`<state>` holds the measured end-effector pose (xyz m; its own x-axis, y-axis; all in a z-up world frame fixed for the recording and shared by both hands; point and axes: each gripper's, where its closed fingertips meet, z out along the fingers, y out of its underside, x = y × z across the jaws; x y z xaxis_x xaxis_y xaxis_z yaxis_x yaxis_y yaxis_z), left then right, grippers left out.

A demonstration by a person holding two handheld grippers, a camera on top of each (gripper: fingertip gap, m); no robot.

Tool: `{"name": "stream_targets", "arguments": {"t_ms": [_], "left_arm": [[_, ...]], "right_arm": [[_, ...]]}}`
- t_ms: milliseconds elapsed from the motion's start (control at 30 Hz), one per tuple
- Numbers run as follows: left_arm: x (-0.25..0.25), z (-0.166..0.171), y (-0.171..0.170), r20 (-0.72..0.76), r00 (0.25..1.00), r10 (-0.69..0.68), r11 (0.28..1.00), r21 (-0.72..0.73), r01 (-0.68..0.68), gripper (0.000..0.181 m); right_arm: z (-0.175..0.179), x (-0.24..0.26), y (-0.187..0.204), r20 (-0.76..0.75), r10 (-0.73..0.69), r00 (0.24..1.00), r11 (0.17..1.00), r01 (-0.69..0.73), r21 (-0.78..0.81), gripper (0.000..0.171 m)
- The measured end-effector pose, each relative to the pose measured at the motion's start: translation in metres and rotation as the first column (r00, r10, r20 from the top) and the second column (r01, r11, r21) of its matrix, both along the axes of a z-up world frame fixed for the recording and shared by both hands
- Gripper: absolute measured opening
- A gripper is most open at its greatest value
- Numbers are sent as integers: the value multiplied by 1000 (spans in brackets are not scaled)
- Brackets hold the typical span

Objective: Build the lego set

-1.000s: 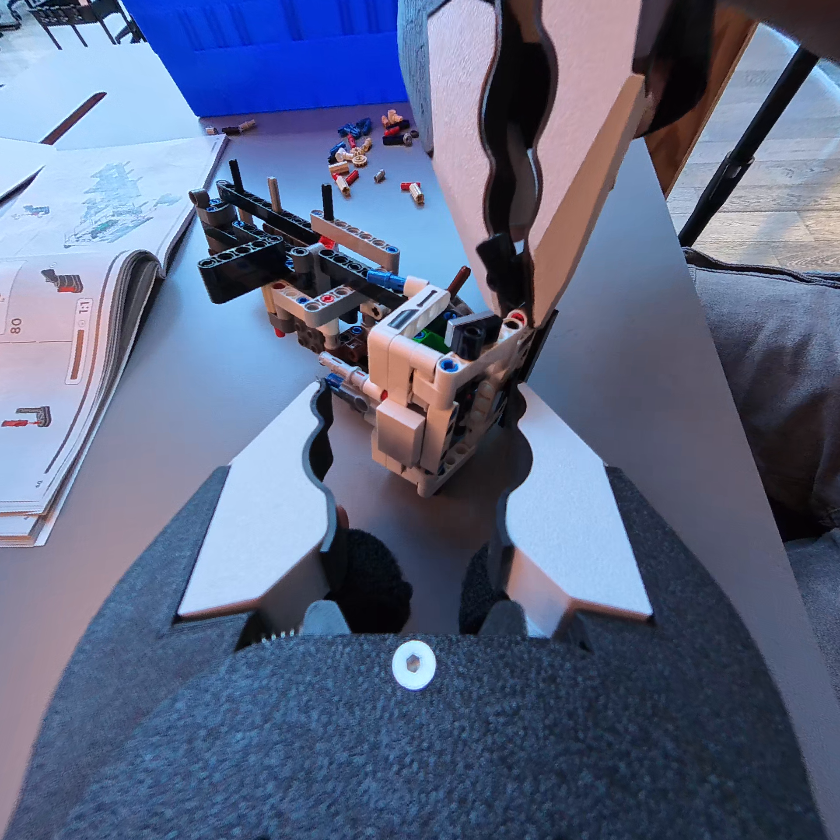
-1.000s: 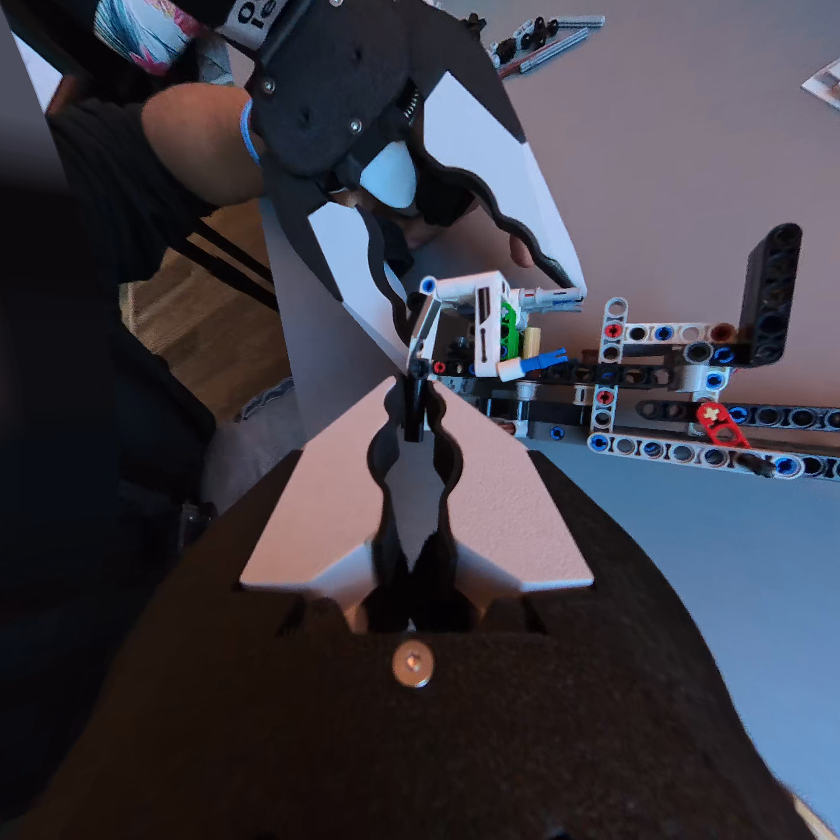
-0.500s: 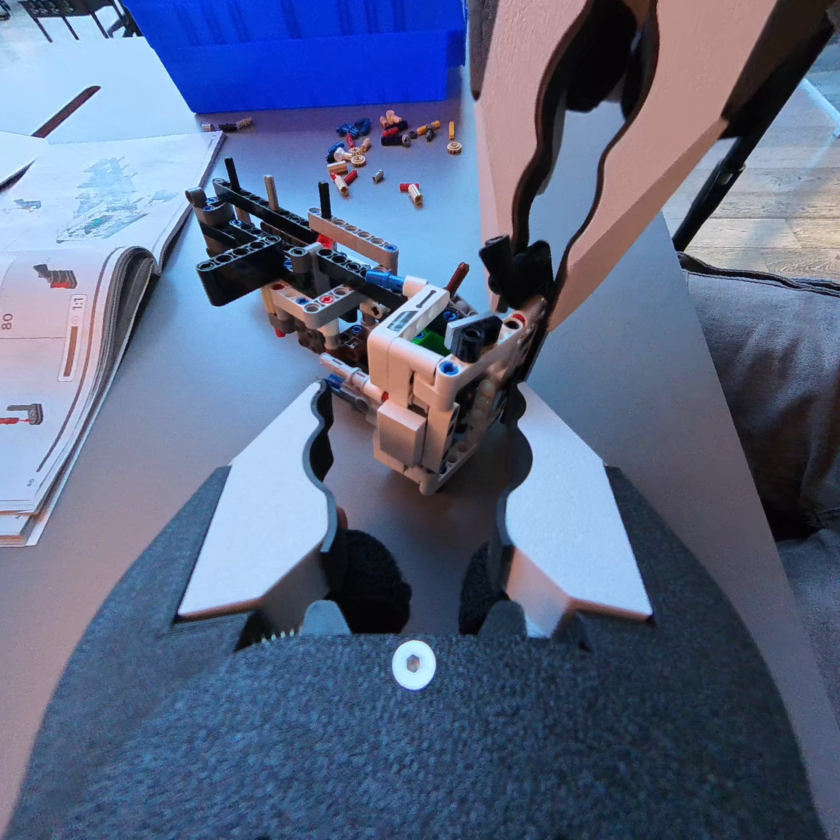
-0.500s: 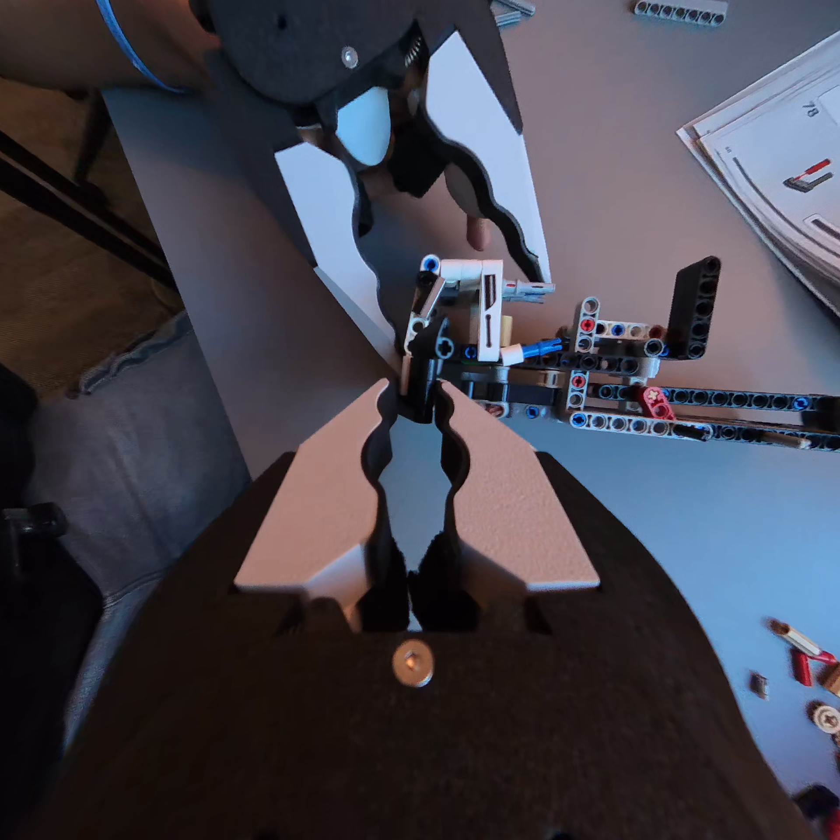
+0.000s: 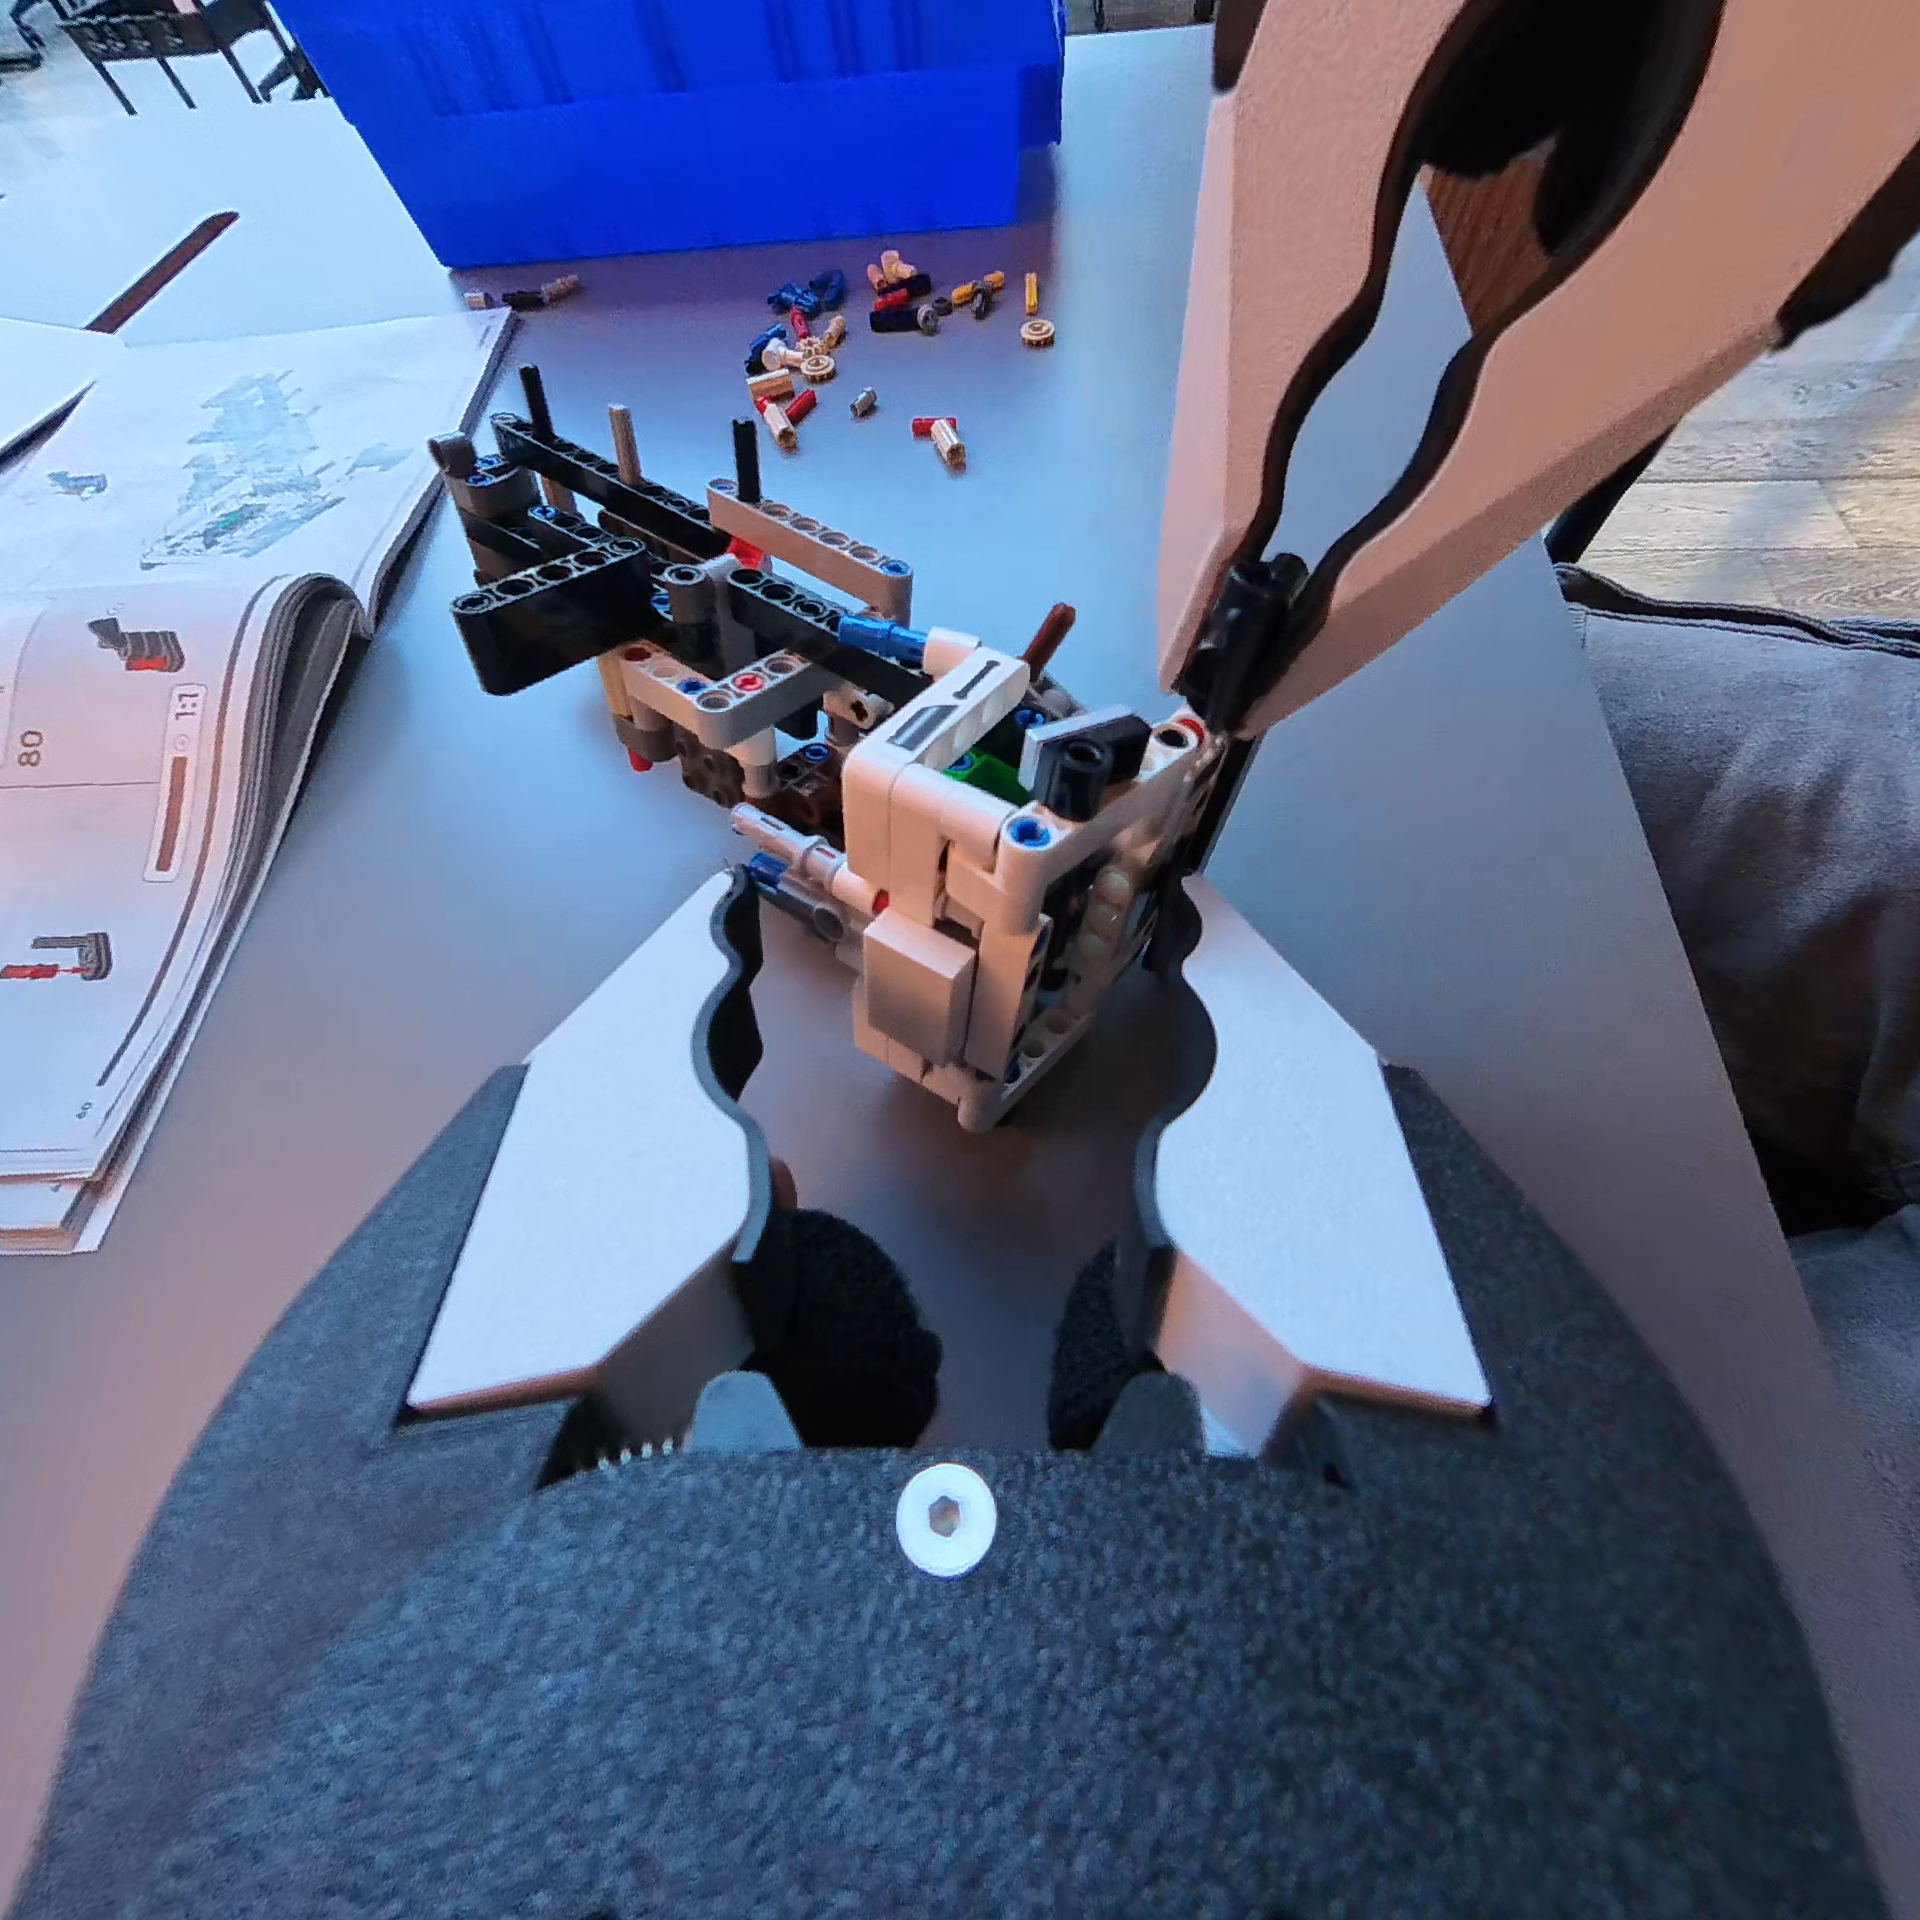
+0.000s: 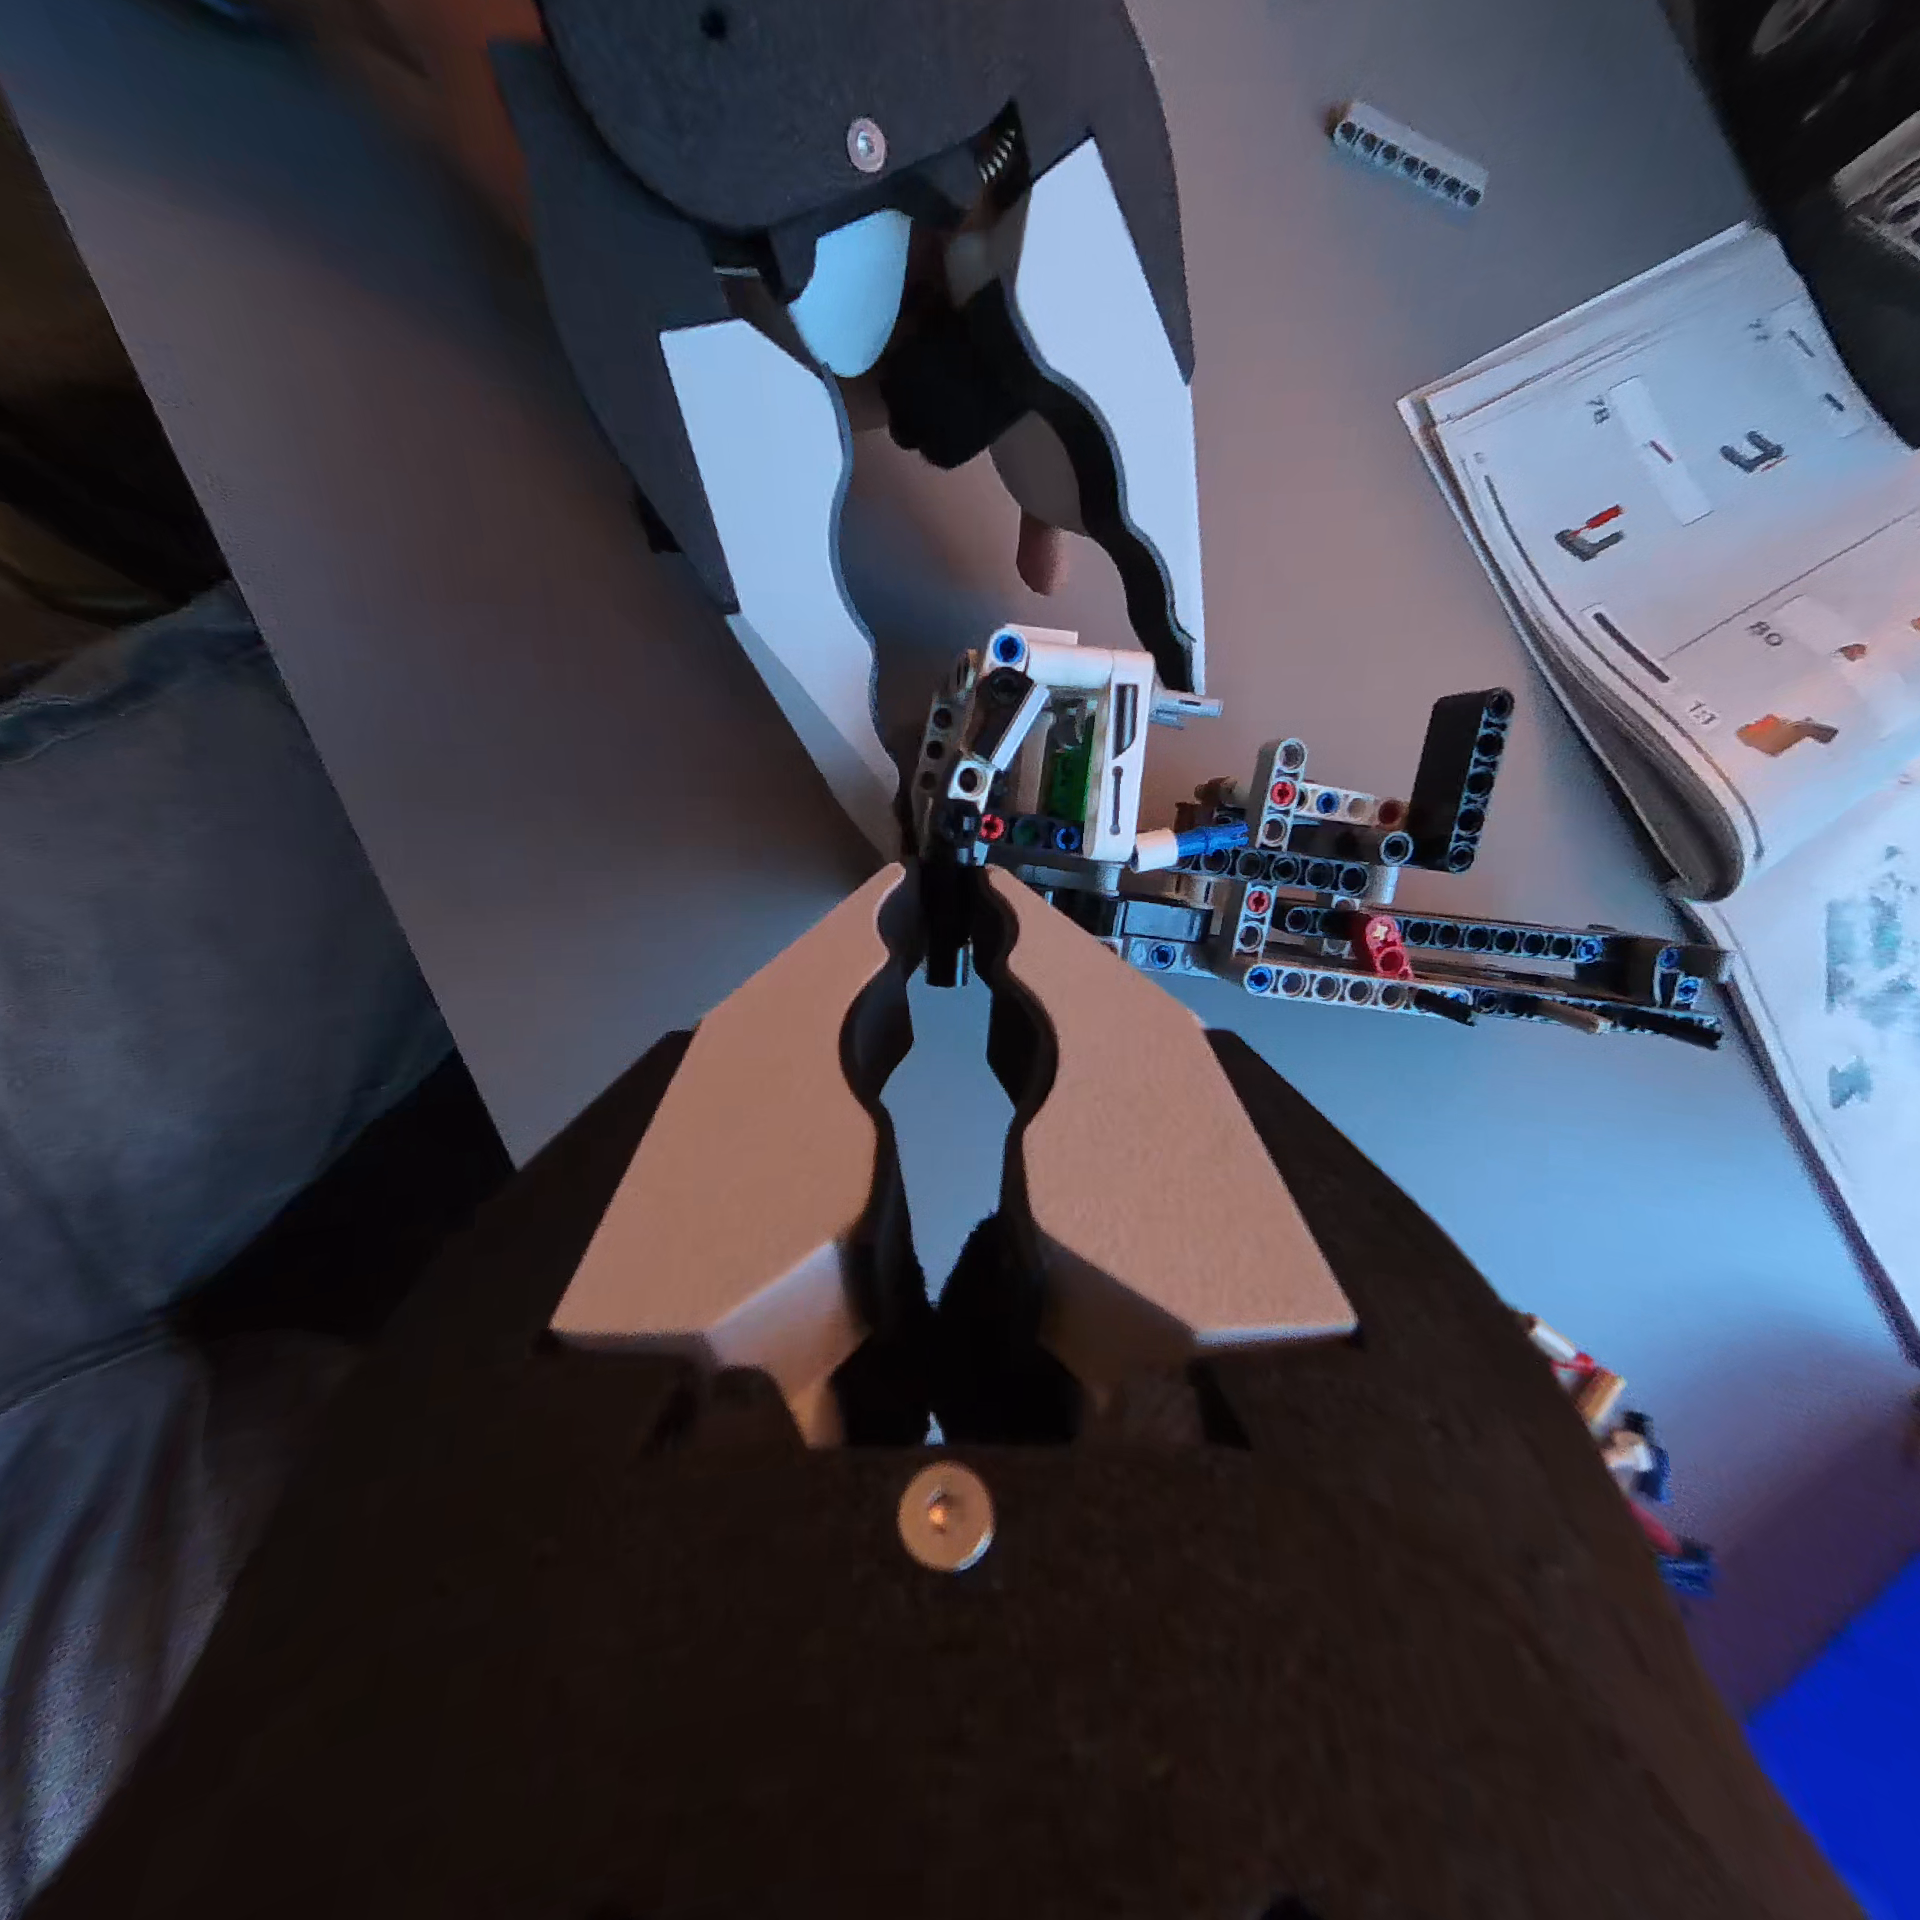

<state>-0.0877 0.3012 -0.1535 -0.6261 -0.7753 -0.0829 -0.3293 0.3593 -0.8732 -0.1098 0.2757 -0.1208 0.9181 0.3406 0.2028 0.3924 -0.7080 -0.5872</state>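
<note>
Far left on the dark grey surface point(image 5: 395, 935): open white paper instruction booklet point(image 5: 156, 665), printed with step numbers and part diagrams. Centre: partly built white, black and grey lego model point(image 5: 831, 748), near the right edge. Left hand-held gripper point(image 5: 961, 935) spread wide around the white end block, right finger touching. Right hand-held gripper point(image 5: 1252, 649) clenched on small black plastic connector piece point(image 5: 1247, 623), pressed against the top corner.
</note>
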Motion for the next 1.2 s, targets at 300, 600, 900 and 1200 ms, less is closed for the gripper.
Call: {"name": "stream_targets", "arguments": {"t_ms": [300, 600, 900, 1200], "left_arm": [[0, 0, 1, -12, 1000, 1, 1000, -17, -1, 75], [0, 0, 1, -8, 1000, 4, 1000, -8, -4, 75], [0, 1, 2, -11, 1000, -5, 1000, -15, 4, 75], [0, 0, 1, -4, 1000, -4, 1000, -4, 4, 75]], "right_arm": [[-4, 1, -1, -131, -57, 990, 998, 59, 7, 6], [-10, 1, -3, -141, -110, 984, 992, 100, -76, 6], [6, 0, -5, -149, -87, 985, 996, 85, -22, 7], [0, -1, -2, -122, -61, 991, 996, 53, -68, 6]]}}
